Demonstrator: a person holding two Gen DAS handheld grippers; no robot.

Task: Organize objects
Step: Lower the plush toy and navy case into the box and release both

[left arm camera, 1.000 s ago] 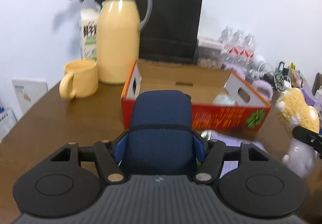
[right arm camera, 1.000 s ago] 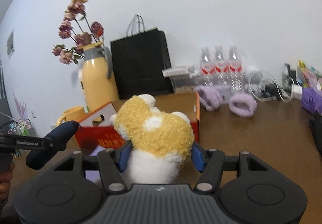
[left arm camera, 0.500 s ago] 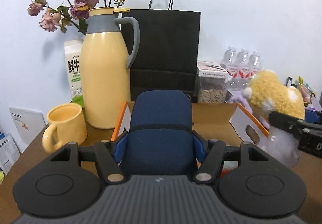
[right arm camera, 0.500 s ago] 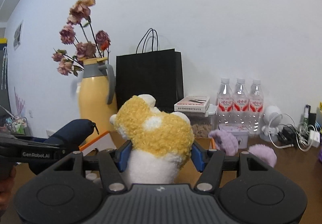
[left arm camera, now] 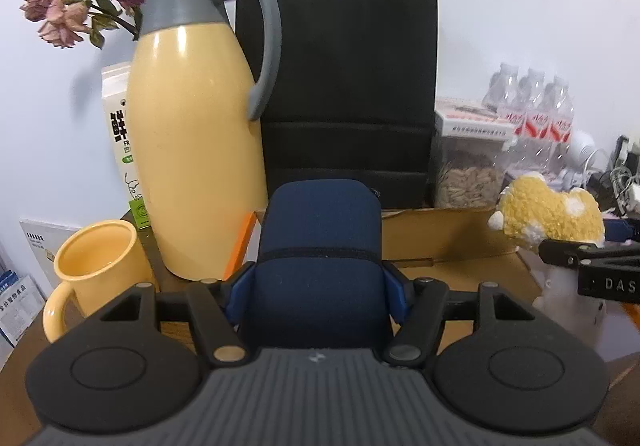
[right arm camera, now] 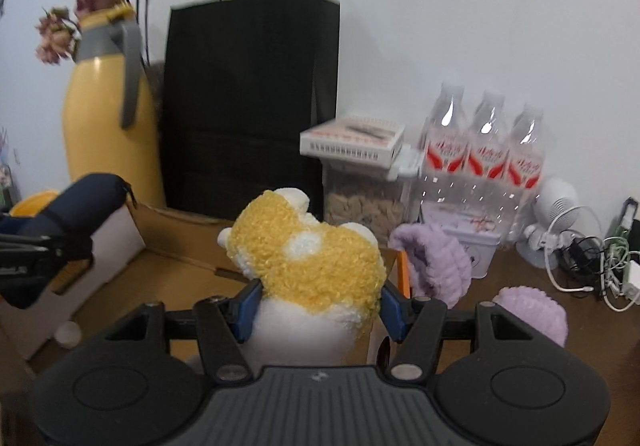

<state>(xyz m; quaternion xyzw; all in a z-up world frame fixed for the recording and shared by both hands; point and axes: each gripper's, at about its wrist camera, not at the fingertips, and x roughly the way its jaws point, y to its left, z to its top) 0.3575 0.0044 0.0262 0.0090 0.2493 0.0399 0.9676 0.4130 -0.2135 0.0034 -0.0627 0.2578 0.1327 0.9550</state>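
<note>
My left gripper point(left arm camera: 318, 296) is shut on a navy zip pouch point(left arm camera: 320, 246) and holds it above the open cardboard box point(left arm camera: 448, 234). The pouch also shows at the left of the right wrist view point(right arm camera: 76, 221). My right gripper point(right arm camera: 320, 304) is shut on a yellow and white plush toy point(right arm camera: 308, 258), held over the box interior point(right arm camera: 168, 270). The toy also shows at the right of the left wrist view point(left arm camera: 548, 213).
A yellow jug point(left arm camera: 192, 149) with dried flowers, a yellow mug point(left arm camera: 96, 266) and a milk carton stand left. A black paper bag point(left arm camera: 344, 85) stands behind the box. A snack jar, water bottles point(right arm camera: 484, 157), purple plush items point(right arm camera: 436, 262) and cables lie right.
Both grippers have moved forward and closer to the box, keeping the pouch and the plush toy in their grip. The box floor now lies under the toy.
</note>
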